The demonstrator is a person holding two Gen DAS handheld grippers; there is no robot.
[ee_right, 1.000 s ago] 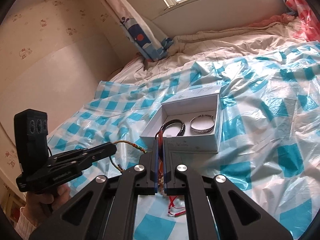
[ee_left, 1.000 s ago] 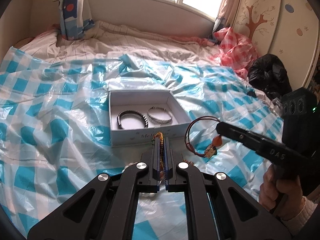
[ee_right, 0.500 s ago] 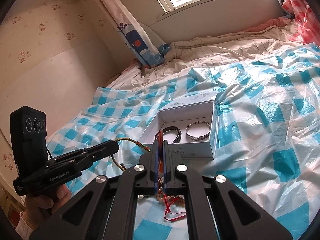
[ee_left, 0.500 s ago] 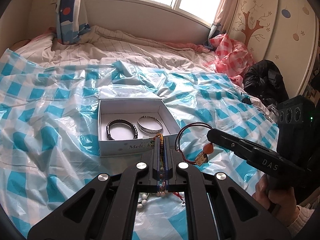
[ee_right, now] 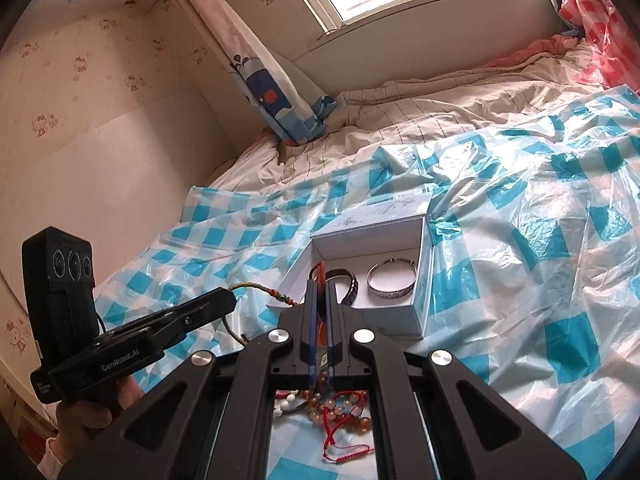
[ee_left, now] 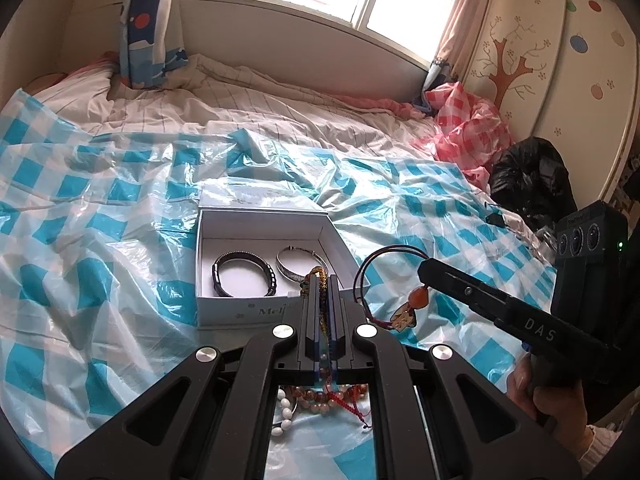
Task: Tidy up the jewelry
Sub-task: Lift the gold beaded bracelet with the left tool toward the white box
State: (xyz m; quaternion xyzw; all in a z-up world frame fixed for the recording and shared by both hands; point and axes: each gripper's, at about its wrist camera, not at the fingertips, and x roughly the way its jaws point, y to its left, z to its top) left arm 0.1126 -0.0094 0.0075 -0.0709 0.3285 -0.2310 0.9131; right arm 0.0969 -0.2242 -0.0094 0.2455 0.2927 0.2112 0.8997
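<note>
My left gripper (ee_left: 322,280) is shut on a braided yellow-green cord bracelet (ee_left: 316,273), just before the white box (ee_left: 256,312). To its right, my right gripper (ee_left: 426,270) is shut on a dark red cord bracelet (ee_left: 394,247) with an orange bead and a gold charm hanging from it. In the right wrist view the right gripper (ee_right: 319,282) pinches the red cord, and the left gripper (ee_right: 228,300) holds the braided cord (ee_right: 256,286). The box (ee_right: 400,320) holds a black bracelet (ee_left: 240,255) and a silver bangle (ee_left: 286,274).
A pile of bead bracelets (ee_left: 320,396) and red cords (ee_right: 340,404) lies under the grippers on the blue-checked plastic sheet (ee_left: 80,280). A black bag (ee_left: 532,184) and red-checked plastic (ee_left: 468,128) sit at the right by the wardrobe. Rumpled bedding lies beyond the box.
Both views have tipped up a little, so the box sits lower in frame. The bead pile now shows beneath the fingers. Both grips are unchanged.
</note>
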